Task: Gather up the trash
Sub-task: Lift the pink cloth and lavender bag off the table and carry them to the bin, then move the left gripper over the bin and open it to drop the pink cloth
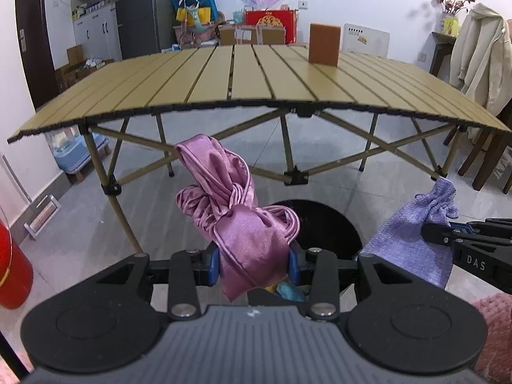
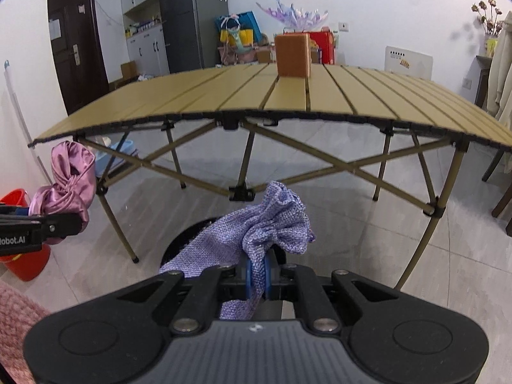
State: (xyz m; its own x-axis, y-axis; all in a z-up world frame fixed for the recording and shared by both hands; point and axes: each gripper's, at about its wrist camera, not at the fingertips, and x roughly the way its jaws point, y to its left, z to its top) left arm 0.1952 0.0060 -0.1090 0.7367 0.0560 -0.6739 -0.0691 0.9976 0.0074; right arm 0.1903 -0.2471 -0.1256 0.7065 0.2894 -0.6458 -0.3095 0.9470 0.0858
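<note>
Cloths are both limp, light — left gripper is pinching slippery satin knot, right gripper clamping knit pouch mid-body, both hanging over bin at 6 o'clock.

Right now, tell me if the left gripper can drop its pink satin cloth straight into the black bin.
Probably yes. The left gripper holds the pink satin cloth over the black bin, whose open mouth lies just beyond the fingers with nothing across it.

The left gripper points forward and down, its blue pads clamped on cloth. Just to its right, the right gripper tilts likewise, jaws nearly together, pinching fabric.
</note>
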